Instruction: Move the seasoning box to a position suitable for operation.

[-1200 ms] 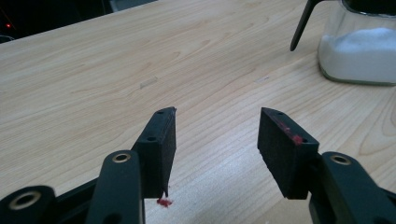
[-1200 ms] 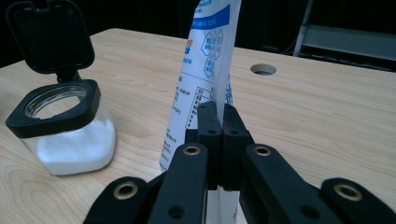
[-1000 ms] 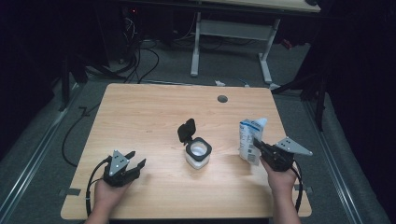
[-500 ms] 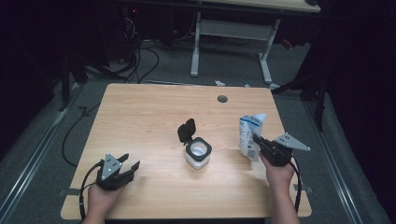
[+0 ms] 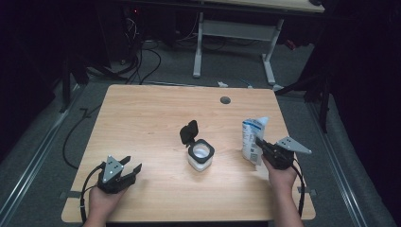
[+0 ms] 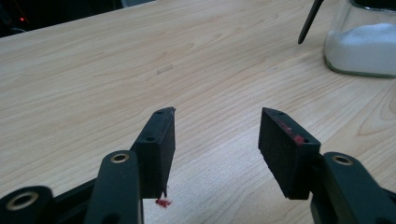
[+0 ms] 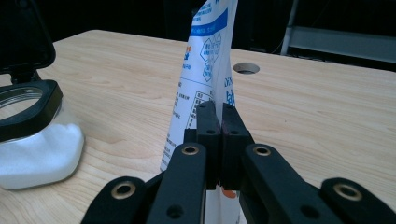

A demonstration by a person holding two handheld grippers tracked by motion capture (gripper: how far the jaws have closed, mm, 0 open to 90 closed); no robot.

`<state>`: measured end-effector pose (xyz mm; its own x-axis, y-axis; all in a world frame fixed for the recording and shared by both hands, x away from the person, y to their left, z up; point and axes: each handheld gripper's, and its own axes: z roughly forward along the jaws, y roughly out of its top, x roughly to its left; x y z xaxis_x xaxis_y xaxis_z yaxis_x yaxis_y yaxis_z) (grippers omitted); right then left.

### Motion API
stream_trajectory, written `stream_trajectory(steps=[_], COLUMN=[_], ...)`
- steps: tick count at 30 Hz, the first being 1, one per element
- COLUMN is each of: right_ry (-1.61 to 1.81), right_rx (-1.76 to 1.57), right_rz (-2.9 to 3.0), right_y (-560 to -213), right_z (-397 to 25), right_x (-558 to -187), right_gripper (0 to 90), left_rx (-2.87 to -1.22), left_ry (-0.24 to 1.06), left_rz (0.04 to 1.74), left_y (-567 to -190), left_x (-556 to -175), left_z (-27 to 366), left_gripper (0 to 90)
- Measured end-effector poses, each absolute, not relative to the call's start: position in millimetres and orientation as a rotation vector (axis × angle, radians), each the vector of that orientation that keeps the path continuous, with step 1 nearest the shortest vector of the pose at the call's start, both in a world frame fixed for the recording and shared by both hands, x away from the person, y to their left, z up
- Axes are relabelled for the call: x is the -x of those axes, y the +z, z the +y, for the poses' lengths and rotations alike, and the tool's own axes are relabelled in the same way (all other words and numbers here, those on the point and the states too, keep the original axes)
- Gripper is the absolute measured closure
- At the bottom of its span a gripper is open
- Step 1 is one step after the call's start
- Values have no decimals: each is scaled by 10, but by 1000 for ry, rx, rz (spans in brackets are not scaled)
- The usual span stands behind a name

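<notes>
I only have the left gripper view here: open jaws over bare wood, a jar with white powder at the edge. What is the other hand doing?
Observer: The right tool is shut on a white and blue bag, which stands upright.
Operator: Is the jar closed?
Observer: No, the jar has its black flip lid standing open.
Operator: Where is the bag relative to the jar?
Observer: To the jar's right in the high view, apart from it.

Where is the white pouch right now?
High view: the white pouch stands upright at the table's right side, pinched by the right gripper, right of the open jar.
</notes>
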<state>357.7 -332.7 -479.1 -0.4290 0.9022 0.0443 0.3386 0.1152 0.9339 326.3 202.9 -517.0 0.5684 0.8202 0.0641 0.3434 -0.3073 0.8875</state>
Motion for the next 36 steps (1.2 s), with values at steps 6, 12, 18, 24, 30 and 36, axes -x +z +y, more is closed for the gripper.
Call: stream_trajectory(steps=[6,12,18,24,30,36], right_ry=[1296,1296,1286,1289,1289,1293], right_rx=[-1206,-1214,-1213,-1211,-1217,-1219], right_rz=[1844,1840,1837,1834,1829,1831], right_y=[-4807,-4822,-4822,-4821,-4817,-4826], right_z=[-3362,-3383,-3391,-3386,-3376,-3367], right_x=[-3521,-3470,-3425,-3399,-3388,-3390], right_gripper=[887,876,863,846,820,795], left_rx=[-1889,-1899,-1898,-1898,-1899,-1898], left_ry=[649,640,639,634,633,632], left_rz=[936,921,918,916,916,917], left_y=[-5163,-5173,-5167,-5166,-5166,-5170], left_x=[-3290,-3325,-3335,-3344,-3345,-3345], left_z=[1997,1946,1949,1944,1942,1937], left_gripper=[460,460,460,460,460,460])
